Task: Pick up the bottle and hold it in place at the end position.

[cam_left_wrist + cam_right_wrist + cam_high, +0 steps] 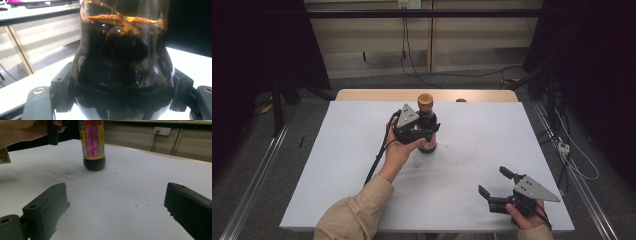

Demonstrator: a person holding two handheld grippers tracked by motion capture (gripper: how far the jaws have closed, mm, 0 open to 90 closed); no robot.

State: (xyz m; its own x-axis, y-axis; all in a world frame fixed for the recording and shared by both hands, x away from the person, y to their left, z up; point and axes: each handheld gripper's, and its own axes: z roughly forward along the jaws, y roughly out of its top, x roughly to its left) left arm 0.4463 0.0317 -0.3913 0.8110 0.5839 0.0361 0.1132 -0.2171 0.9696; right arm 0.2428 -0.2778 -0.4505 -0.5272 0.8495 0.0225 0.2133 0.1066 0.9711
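One bottle: we see a single dark sauce bottle standing upright on the white desk, a little behind the middle, with an orange cap on top.
Left gripper: our left gripper holds the bottle on its wide shoulder, above the label; in the left gripper view the two fingers press on both sides of the glass-like body.
Right gripper: our right gripper waits near the front right corner of the desk, well apart from the bottle, with its fingers spread wide and nothing between them.
Contents: the dark liquid reaches nearly to the neck, with foam at the surface, so we judge the bottle rather heavy and the liquid will swing if we move fast.
Surface: the body looks smooth and rounded, so we think it can slip or turn between the fingers.
Fragility: we cannot tell if it is glass or hard plastic; we treat it as breakable.
Where to hold: we judge the straight part at the label safer than the curved shoulder, and the cap is for the free gripper.
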